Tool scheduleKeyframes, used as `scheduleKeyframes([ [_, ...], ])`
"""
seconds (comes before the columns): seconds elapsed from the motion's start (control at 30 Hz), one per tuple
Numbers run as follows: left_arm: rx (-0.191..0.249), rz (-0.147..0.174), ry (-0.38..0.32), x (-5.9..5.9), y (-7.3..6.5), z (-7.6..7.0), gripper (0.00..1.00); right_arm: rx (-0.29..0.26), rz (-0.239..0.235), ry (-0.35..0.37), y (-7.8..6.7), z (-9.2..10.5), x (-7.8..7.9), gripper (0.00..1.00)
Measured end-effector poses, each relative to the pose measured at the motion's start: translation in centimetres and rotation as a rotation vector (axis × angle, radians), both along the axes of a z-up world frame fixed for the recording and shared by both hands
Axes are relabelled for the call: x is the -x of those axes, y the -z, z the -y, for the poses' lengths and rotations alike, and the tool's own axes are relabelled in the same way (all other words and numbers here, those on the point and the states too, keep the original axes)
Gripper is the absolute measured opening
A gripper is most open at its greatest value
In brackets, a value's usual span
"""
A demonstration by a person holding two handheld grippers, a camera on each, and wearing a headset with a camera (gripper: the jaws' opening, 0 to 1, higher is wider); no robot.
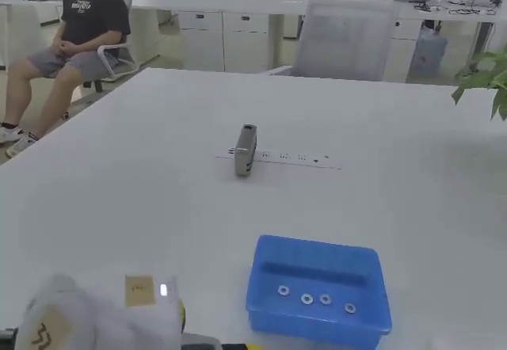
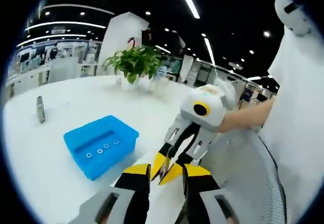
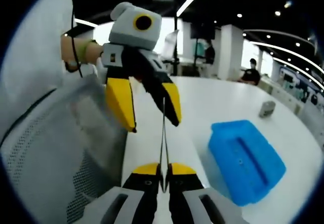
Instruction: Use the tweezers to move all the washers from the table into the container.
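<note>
Right gripper (image 3: pixel 163 170) clamping tweezers (image 3: pixel 163 130), left gripper (image 2: pixel 166 171) wide; container (image 3: pixel 245 160) nearby, washers (image 1: pixel 306 298) inside

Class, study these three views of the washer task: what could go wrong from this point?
1. The right gripper grips the thin tweezers by one end, with the open left gripper close to their tips; a knock might twist them loose.
2. The container holding four washers sits near both grippers; a bump might shift it.

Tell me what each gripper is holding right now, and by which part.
The right gripper is shut on the tweezers, clamping their near end; the left gripper is open, holding nothing.
</note>
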State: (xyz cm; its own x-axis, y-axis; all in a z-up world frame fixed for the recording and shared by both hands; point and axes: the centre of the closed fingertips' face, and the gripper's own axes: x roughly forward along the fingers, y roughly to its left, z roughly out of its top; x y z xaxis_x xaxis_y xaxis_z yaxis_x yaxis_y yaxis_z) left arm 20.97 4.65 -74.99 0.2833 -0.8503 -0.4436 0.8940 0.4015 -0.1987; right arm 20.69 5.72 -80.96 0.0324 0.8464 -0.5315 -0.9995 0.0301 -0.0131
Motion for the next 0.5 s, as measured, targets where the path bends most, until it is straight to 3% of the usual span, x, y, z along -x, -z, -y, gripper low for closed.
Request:
scheduleKeyframes([
  [0.03, -0.023, 0.029, 0.021, -0.1, 0.0, 0.2, 0.18, 0.001, 0.006, -0.022, 0.0, -0.1, 0.3, 0.03],
  [0.1, -0.038, 0.054, 0.052, -0.2, -0.3, 0.6, 0.17, 0.015, 0.009, -0.048, 0.2, 0.0, 0.6, 0.03],
  [0.13, -0.031, 0.052, 0.060, -0.1, -0.4, 0.9, 0.16, 0.017, 0.017, -0.054, 0.2, 0.0, 0.6, 0.03],
  [0.2, -0.040, 0.049, 0.100, 0.0, -0.6, 1.2, 0.03, 0.011, 0.015, -0.052, 0.2, 0.0, 0.5, 0.03],
  [0.23, -0.062, 0.079, 0.147, 0.2, -0.5, 1.4, 0.01, -0.005, 0.018, -0.038, 0.0, -0.1, 0.2, 0.03],
  [0.33, -0.120, 0.111, 0.152, -0.4, -0.1, 1.5, 0.00, 0.000, 0.024, -0.018, 0.1, 0.1, -0.3, 0.05],
  [0.37, -0.148, 0.156, 0.153, -1.0, -0.1, 1.5, 0.00, -0.005, 0.028, 0.019, 0.0, 0.1, -0.8, 0.06],
  [0.43, -0.180, 0.213, 0.178, -1.6, -0.2, 1.7, 0.00, -0.002, 0.046, 0.073, -0.1, 0.2, -2.1, 0.08],
  [0.5, -0.194, 0.236, 0.184, -2.2, -0.1, 1.9, 0.00, 0.000, 0.062, 0.097, -0.1, 0.3, -2.8, 0.09],
])
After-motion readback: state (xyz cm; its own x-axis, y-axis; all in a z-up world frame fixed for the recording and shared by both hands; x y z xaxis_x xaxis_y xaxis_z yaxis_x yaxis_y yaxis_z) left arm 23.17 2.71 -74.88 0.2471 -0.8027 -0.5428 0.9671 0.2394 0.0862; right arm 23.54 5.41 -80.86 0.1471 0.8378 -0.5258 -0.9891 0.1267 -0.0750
